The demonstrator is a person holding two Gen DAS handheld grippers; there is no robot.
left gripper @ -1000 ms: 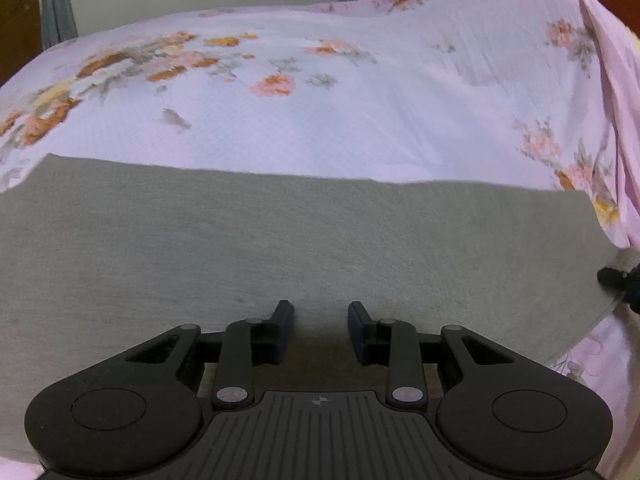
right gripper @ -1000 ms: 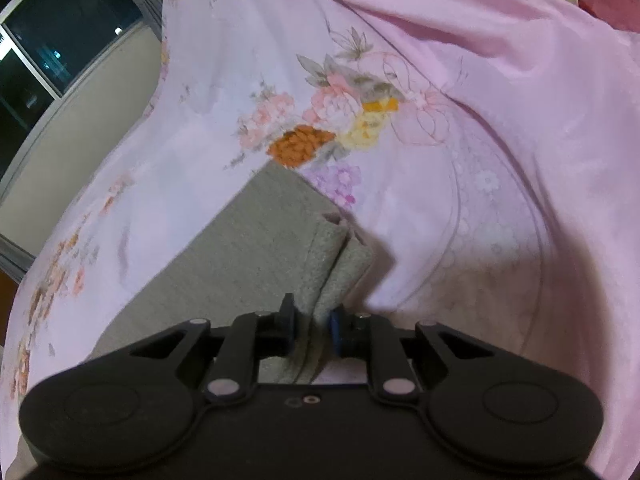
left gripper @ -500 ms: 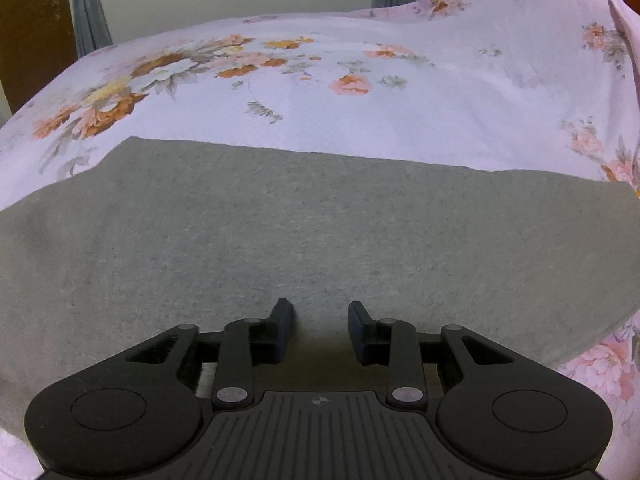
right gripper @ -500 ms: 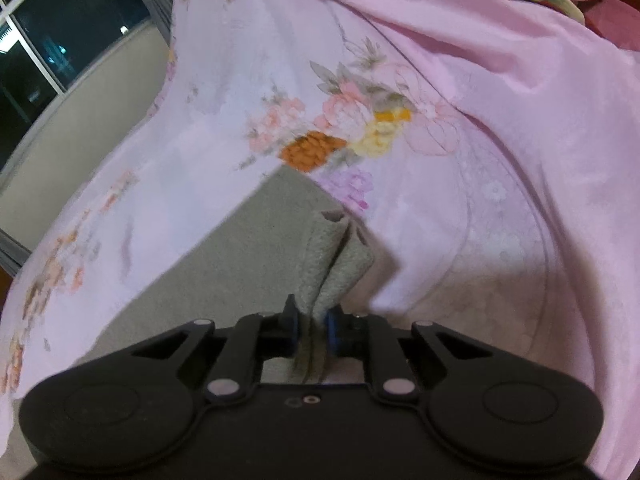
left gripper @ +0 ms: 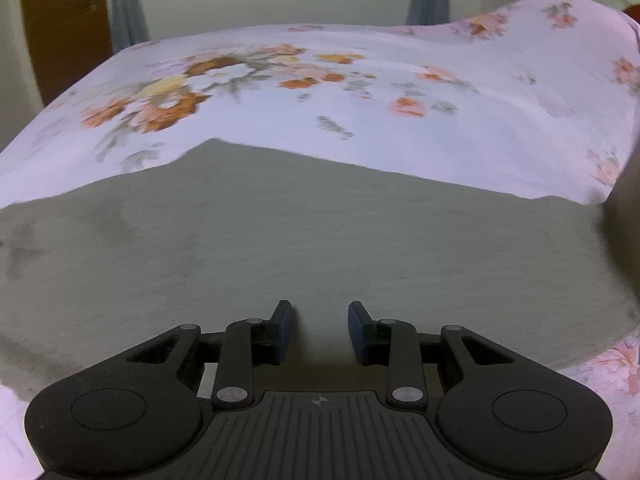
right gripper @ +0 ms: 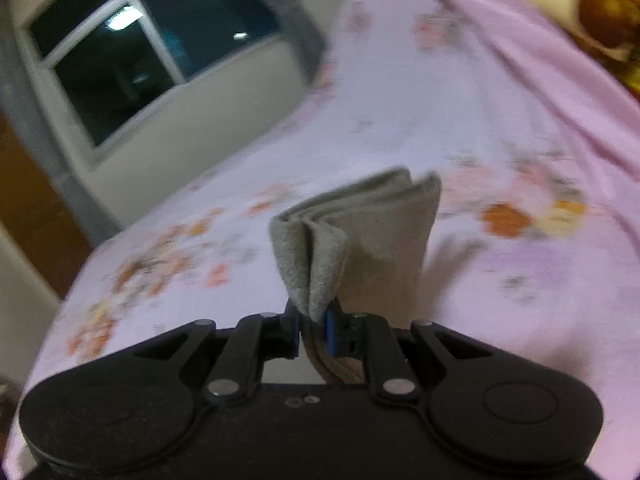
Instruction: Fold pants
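Pants (left gripper: 320, 240) of grey knit lie spread across the lower half of the left wrist view, on a bed under a pink flowered sheet (left gripper: 360, 120). One bunched end of the cloth stands up at the centre of the right wrist view, where the right claw (right gripper: 312, 330) is clamped on the gathered layers; its jaws have just been closing on that bunch, and the fabric fans out above the pads. The left claw (left gripper: 319, 332) hangs over the flat part of the pants with its jaws somewhat apart and nothing between them; whether its tips touch the cloth cannot be told.

Judging from this, the fold is in its carrying stage: one end is gripped and off the sheet, ready to be laid over the rest. The next move calls for drawing that end across without letting the layers slip, setting it down with edges matched, while the left claw steadies the flat part so it does not drag.
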